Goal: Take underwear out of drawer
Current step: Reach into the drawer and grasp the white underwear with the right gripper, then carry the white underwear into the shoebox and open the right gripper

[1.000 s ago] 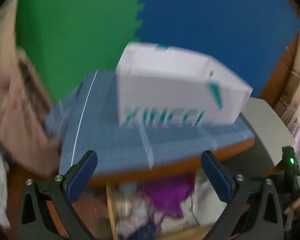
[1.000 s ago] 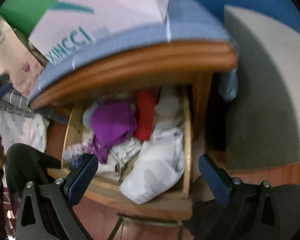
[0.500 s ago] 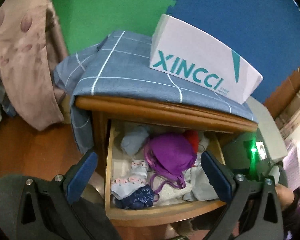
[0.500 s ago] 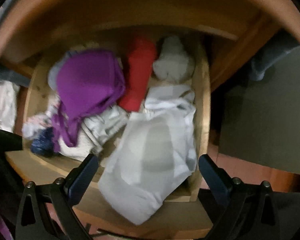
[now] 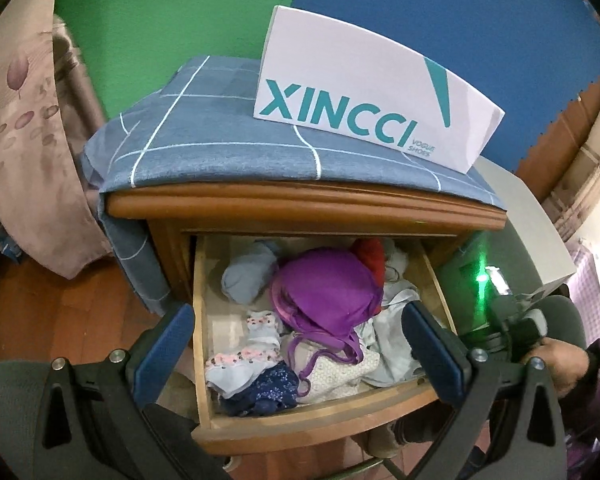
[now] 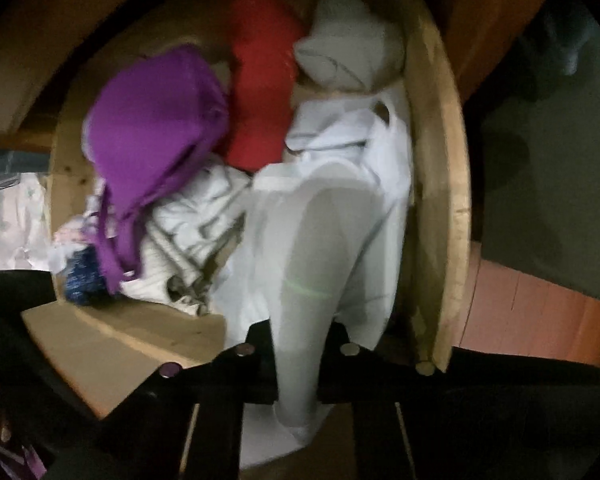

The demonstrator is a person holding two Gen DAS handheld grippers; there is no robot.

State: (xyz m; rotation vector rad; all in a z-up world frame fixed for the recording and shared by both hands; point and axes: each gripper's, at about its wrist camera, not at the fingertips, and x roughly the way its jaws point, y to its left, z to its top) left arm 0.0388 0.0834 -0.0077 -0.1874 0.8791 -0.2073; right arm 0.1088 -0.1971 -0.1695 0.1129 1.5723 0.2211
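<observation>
Wooden pull-out drawer (image 5: 320,426) of the brown nightstand (image 5: 300,208) stands open, stuffed with clothes; pale white-grey underwear (image 6: 324,240) lies at the drawer's right side, draped toward the front edge; right tongs (image 6: 298,360) point steeply down into it, jaws closing, a fold of that underwear pinched between them and running down past the pads; left tongs (image 5: 300,344) hover over the drawer front, blue pads (image 5: 434,350) wide apart, gripping nothing; purple padded bra (image 5: 328,292) sits mid-drawer on a white patterned garment (image 5: 332,372), red rolled cloth (image 6: 264,80) behind it, grey-blue bundle (image 5: 248,280) back left, floral white piece (image 5: 244,354) and navy speckled piece (image 5: 268,392) front left; blue checked cloth (image 5: 228,148) covers the nightstand's top surface, white XINCCI shoe box (image 5: 364,92) on it; person's hand (image 5: 556,364) on the right tool's handle at the left view's right edge; right view blurred
</observation>
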